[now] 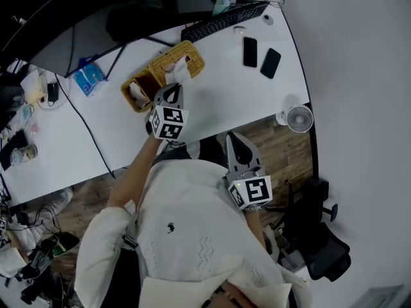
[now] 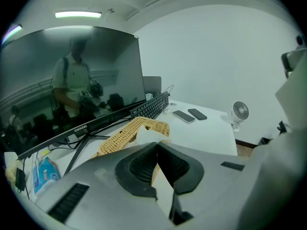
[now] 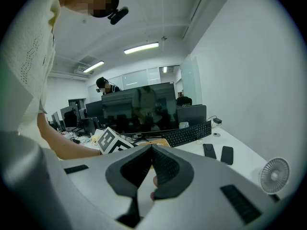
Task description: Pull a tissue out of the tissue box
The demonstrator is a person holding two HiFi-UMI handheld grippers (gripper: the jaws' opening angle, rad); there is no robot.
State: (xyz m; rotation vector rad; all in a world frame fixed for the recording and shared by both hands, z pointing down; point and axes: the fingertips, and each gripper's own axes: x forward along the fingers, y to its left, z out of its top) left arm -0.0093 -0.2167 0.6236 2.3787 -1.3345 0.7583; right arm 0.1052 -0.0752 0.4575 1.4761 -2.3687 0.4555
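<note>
A wicker tissue box (image 1: 186, 54) stands on the white desk (image 1: 225, 101), in front of the monitor. A white tissue (image 1: 178, 72) sticks up out of its top. My left gripper (image 1: 171, 90) reaches right up to that tissue, and its jaws look shut on the tissue's tip. In the left gripper view the tissue (image 2: 145, 134) rises just behind the closed left gripper (image 2: 156, 145), with the box (image 2: 122, 135) behind it. My right gripper (image 1: 235, 140) hangs near the desk's front edge, close to the person's body. The right gripper (image 3: 152, 148) is shut and holds nothing.
A black keyboard (image 1: 225, 19) lies behind the box and two dark phones (image 1: 250, 51) (image 1: 270, 63) to its right. A small white fan (image 1: 299, 118) stands at the desk's right corner. A blue pack (image 1: 88, 79) lies at left. An office chair (image 1: 321, 242) stands on the floor.
</note>
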